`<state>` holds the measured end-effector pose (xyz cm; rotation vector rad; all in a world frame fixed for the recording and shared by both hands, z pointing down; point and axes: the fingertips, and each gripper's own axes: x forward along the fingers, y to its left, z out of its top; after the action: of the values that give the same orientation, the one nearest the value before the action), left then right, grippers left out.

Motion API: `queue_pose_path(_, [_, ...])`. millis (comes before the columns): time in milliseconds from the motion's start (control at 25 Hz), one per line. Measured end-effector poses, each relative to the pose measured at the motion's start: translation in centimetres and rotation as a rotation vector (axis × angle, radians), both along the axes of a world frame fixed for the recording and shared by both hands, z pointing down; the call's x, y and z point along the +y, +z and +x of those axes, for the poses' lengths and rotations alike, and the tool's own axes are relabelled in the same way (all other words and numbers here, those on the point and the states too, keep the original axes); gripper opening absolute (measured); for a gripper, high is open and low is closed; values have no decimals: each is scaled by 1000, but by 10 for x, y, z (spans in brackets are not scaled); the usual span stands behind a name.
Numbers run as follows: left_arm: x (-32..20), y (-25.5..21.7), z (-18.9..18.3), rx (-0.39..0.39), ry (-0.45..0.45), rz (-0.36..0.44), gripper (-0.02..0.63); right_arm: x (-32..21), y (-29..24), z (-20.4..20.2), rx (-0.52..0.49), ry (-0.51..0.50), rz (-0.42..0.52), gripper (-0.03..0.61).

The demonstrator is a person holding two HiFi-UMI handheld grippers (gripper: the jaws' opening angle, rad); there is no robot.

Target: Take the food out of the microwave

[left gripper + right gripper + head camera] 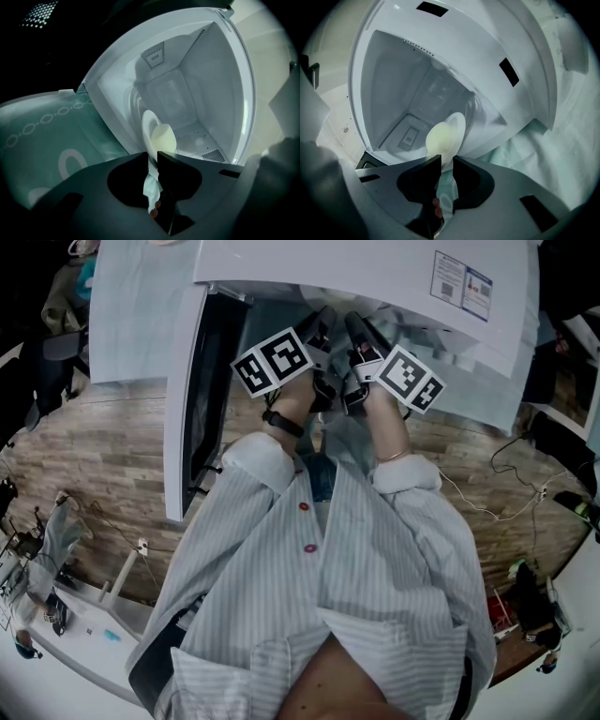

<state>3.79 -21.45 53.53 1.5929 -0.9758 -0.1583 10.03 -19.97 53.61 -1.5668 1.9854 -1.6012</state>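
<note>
Head view, top centre: microwave (394, 277) casing, cut off by upper edge, hides tips of left gripper (151, 161) and right gripper (446, 164). Gripper views: plate (148, 123) near rim hidden behind jaws.

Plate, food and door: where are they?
Plate (147, 122): left gripper view, white rim.
Food (163, 137): left gripper view, pale rounded middle.
Door (183, 427): head view, white edge.
</note>
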Motion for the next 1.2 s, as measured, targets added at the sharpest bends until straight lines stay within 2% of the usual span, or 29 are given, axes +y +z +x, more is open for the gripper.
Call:
queue_pose_path(520, [19, -1, -3, 71, -29, -9, 52, 18, -1, -2, -78, 10, 17, 87])
queue_pose_path(1200, [60, -16, 7, 54, -95, 51, 52, 54, -13, 9, -117, -66, 44, 84])
